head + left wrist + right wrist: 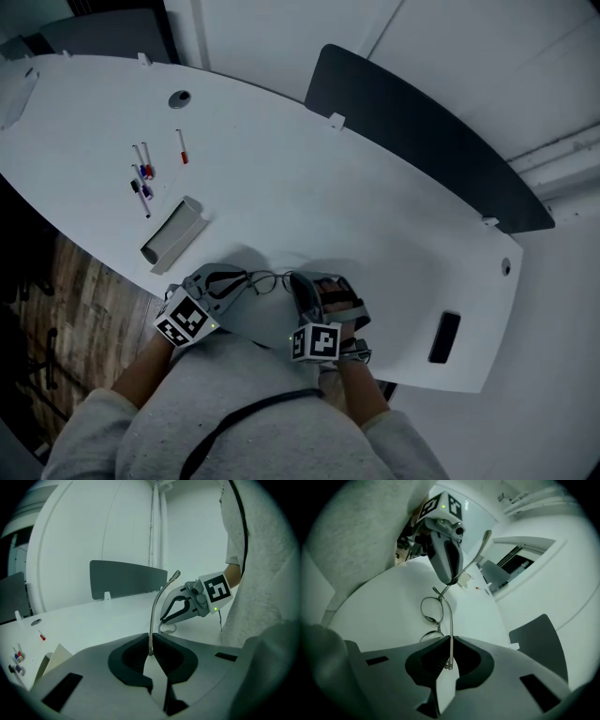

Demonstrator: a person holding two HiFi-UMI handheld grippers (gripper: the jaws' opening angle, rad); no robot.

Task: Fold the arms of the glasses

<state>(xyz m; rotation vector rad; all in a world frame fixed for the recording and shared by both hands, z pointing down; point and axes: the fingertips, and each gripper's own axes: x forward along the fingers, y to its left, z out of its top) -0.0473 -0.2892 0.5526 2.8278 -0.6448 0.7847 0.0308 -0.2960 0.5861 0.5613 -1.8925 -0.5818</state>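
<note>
Sweater [234, 412], table [427, 375] edge, glasses [267, 279] just inside

The left tongs [242, 279] and right tongs [300, 281] seemingly pinch thin wire-rimmed glasses [269, 279]. A grey open box [173, 234] lies nearby.

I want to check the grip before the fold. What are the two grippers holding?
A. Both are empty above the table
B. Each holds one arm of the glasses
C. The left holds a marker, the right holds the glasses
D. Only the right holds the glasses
B: the left gripper is shut on one thin metal arm of the glasses, and the right gripper is shut on the other arm.
</note>
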